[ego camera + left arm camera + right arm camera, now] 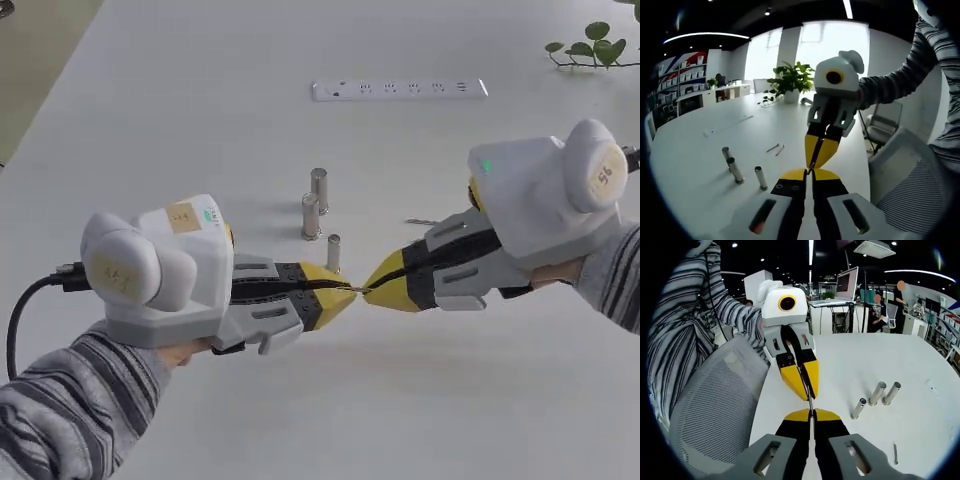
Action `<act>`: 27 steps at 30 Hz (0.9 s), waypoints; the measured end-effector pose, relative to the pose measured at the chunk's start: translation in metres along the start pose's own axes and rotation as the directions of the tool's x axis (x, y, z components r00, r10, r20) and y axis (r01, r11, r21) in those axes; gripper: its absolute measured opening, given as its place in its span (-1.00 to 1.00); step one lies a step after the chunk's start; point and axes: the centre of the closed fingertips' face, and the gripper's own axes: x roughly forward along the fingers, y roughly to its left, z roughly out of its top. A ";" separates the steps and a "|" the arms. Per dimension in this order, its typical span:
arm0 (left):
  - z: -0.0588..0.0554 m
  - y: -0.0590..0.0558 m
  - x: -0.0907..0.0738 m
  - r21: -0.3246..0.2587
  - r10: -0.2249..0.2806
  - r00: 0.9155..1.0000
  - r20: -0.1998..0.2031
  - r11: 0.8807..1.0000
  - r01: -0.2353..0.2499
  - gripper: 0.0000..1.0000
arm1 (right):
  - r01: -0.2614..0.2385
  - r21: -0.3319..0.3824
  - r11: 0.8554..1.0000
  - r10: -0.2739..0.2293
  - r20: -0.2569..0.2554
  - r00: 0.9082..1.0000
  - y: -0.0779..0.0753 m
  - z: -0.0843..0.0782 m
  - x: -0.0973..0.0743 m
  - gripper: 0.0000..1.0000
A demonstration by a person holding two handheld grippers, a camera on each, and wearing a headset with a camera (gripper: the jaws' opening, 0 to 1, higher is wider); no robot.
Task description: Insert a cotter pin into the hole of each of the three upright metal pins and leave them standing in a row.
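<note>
Three upright metal pins stand in a slanting row on the white table: far (319,190), middle (311,216) and near (333,253). They also show in the left gripper view (735,170) and the right gripper view (877,393). Just in front of the near pin, my left gripper (349,292) and right gripper (369,290) meet tip to tip above the table. Both are shut on the ends of a thin cotter pin (358,291) that bridges their yellow tips. In the right gripper view the cotter pin (810,399) runs from my jaws to the left gripper's fingertips (801,380).
A loose cotter pin (420,221) lies on the table right of the metal pins, and two (776,148) show in the left gripper view. A white power strip (400,90) lies at the back. A plant (590,45) sits at the far right. A mesh chair (715,400) stands beside the table.
</note>
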 end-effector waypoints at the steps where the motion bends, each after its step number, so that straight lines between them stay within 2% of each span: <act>1: 0.000 0.001 0.000 0.003 0.004 1.000 0.002 1.000 -0.004 -0.99 | 0.005 -0.006 1.000 -0.005 -0.003 1.000 -0.001 0.000 0.000 -1.00; 7: -0.007 0.014 0.001 0.014 0.080 0.997 -0.020 0.997 -0.080 -0.99 | 0.082 -0.018 0.997 -0.082 -0.033 0.996 -0.019 -0.005 -0.005 -1.00; 10: -0.008 0.018 0.001 0.022 0.111 0.994 -0.014 0.994 -0.111 -0.93 | 0.143 -0.035 0.989 -0.145 -0.087 0.986 -0.033 -0.015 -0.010 -1.00; 12: -0.010 0.021 0.001 0.023 0.135 0.991 -0.015 0.991 -0.135 -0.89 | 0.154 -0.035 0.987 -0.156 -0.091 0.983 -0.037 -0.017 -0.010 -1.00; 14: -0.011 0.026 0.002 0.019 0.168 0.986 -0.009 0.986 -0.168 -0.86 | 0.184 -0.013 0.983 -0.184 -0.112 0.977 -0.049 -0.025 -0.010 -1.00; 16: -0.012 0.034 0.002 0.027 0.215 0.977 -0.004 0.976 -0.215 -0.84 | 0.202 -0.008 0.979 -0.201 -0.127 0.971 -0.053 -0.028 -0.011 -1.00; 17: -0.014 0.039 0.001 0.023 0.248 0.969 -0.009 0.968 -0.248 -0.82 | 0.209 -0.002 0.978 -0.207 -0.134 0.969 -0.054 -0.030 -0.011 -1.00; 19: -0.015 0.045 0.003 0.011 0.281 0.960 -0.009 0.960 -0.281 -0.80 | 0.220 0.007 0.975 -0.217 -0.150 0.965 -0.057 -0.033 -0.010 -1.00; 21: -0.016 0.052 0.004 0.014 0.325 0.946 -0.009 0.946 -0.325 -0.79 | 0.237 0.017 0.971 -0.230 -0.168 0.958 -0.060 -0.036 -0.009 -1.00; 22: -0.018 0.056 0.003 0.001 0.353 0.936 -0.011 0.936 -0.353 -0.79 | 0.245 0.023 0.969 -0.238 -0.174 0.956 -0.062 -0.038 -0.008 -1.00; 23: -0.020 0.056 0.005 -0.013 0.354 0.935 -0.017 0.935 -0.354 -0.79 | 0.258 0.028 0.966 -0.249 -0.183 0.951 -0.064 -0.039 -0.007 -1.00; 27: -0.028 0.062 0.008 -0.017 0.395 0.918 -0.036 0.918 -0.396 -0.78 | 0.285 0.039 0.958 -0.272 -0.197 0.942 -0.079 -0.047 -0.002 -1.00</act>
